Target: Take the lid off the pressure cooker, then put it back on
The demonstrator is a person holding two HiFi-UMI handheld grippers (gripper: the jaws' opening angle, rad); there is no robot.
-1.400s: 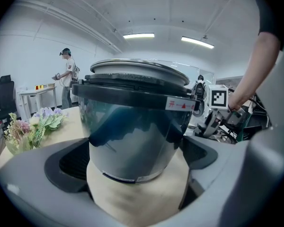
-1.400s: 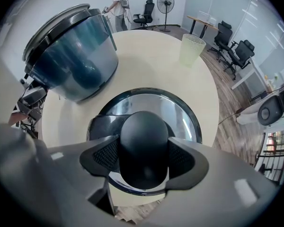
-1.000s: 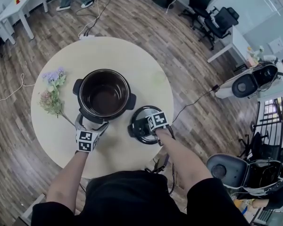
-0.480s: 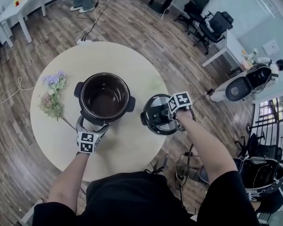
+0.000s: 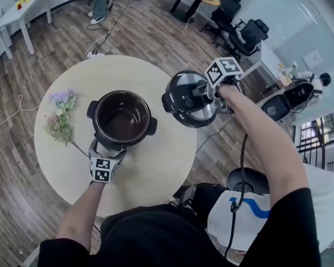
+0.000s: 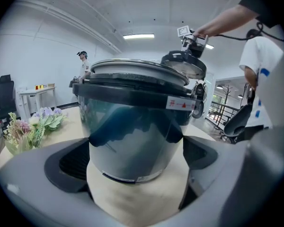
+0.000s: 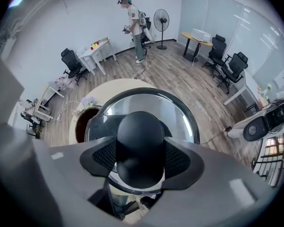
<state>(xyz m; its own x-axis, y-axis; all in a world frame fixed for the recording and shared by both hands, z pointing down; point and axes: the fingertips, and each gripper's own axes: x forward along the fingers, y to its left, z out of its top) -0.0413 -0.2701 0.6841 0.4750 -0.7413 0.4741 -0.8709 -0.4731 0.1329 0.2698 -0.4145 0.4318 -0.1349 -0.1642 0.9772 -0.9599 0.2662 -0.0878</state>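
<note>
While our left gripper (image 5: pixel 107 149) sits low on the round surface (image 5: pixel 156 166) at the near side of the pressure cooker (image 5: pixel 122 115), our right gripper (image 5: pixel 203 90) holds the lid (image 5: pixel 181 104) up in the air. The cooker stands open near the middle of the surface, its dark inner pot bare. In the left gripper view, the fingers (image 6: pixel 68 162) stand apart with the cooker's lower wall between them. A gap shows on the right side, and we cannot tell whether the left one touches the steel. A small red-and-white label (image 6: pixel 181 104) sits on the black band under the rim. In the right gripper view, the fingers (image 7: pixel 102 157) are clamped on the lid's black knob (image 7: pixel 139 145), one pad on each side. The lid hangs tilted, higher than the cooker and to its right, over the far right edge of the surface and the wooden floor (image 5: pixel 172 32). A bunch of flowers (image 5: pixel 60 113) lies on the surface left of the cooker, apart from it.
</note>
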